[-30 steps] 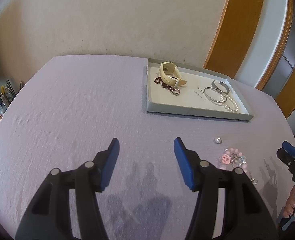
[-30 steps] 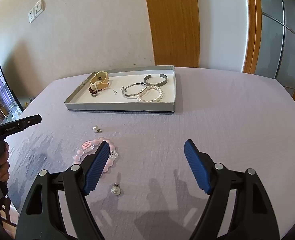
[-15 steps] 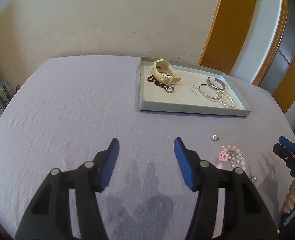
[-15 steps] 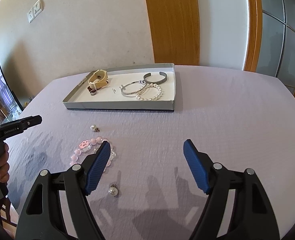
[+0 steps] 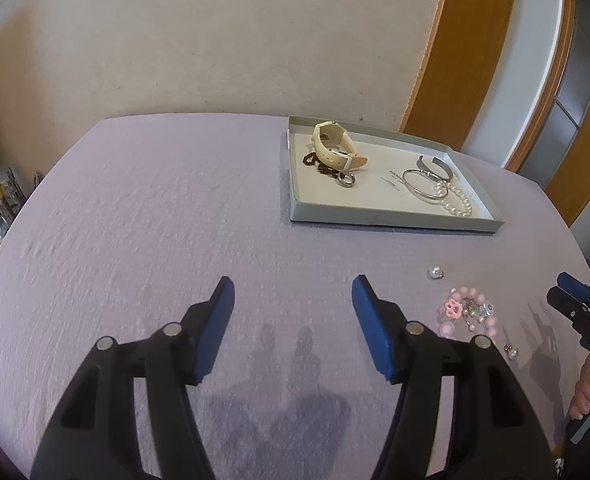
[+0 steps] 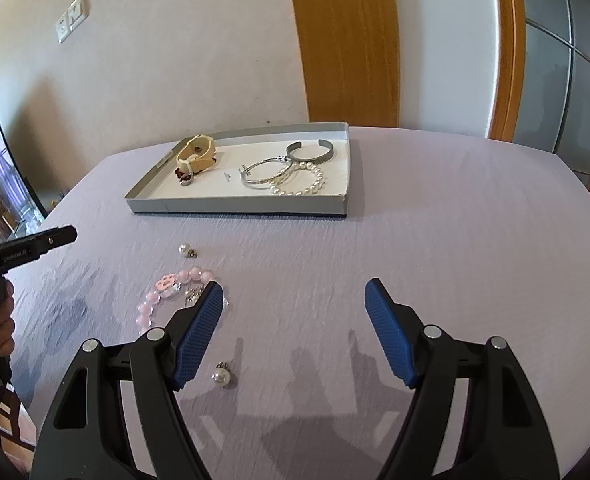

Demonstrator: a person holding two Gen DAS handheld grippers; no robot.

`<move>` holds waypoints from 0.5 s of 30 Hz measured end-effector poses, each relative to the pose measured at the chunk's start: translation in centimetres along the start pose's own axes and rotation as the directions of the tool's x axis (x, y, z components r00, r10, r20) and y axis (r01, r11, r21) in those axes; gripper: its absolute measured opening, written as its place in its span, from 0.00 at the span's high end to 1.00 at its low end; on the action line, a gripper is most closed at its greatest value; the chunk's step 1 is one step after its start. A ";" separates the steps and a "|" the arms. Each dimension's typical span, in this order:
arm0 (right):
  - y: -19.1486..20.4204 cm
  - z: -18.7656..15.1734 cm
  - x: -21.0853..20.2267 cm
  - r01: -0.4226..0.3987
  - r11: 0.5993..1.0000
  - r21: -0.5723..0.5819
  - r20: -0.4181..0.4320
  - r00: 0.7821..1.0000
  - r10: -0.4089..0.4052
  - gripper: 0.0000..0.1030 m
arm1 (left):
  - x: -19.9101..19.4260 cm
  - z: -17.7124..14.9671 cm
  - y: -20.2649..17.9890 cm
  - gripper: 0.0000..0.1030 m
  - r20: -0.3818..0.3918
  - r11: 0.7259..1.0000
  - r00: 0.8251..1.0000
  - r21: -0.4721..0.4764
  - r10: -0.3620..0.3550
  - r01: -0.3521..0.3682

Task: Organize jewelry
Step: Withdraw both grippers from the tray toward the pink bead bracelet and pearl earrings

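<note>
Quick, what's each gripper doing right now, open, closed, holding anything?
Left gripper: open, holding nothing, over bare tablecloth.
Right gripper: open, holding nothing, beside the pink bead bracelet.

One tray (image 6: 235,205), one watch (image 6: 195,155), three bracelets inside it, one pink bracelet (image 6: 163,295) and two pearl earrings outside.

Beige wall (image 5: 215,32), wooden door frame (image 6: 347,40)

A round table draped in lilac textured cloth (image 6: 435,240) carries a shallow grey cardboard tray (image 6: 235,205) far; nearer left lie a pink beaded bracelet (image 6: 155,300) and two pearl earrings (image 6: 221,376).
</note>
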State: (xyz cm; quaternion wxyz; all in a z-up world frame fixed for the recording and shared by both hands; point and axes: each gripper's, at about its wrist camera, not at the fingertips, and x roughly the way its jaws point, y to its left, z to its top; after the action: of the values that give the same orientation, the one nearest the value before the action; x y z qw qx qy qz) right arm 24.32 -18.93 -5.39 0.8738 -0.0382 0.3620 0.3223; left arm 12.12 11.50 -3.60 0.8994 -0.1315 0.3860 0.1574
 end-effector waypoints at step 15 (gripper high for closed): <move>0.5 -0.6 0.4 -0.011 1.000 -0.024 -0.023 1.000 0.010 0.34 | -0.2 -0.5 -1.5 0.40 -0.007 0.999 1.000 0.038 -0.030 0.030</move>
State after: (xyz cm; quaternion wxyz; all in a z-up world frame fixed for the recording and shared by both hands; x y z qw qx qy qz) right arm 23.87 -18.56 -5.99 0.8674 -0.0506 0.3682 0.3310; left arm 12.27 9.90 -3.63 0.9028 -0.1205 0.3897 0.1359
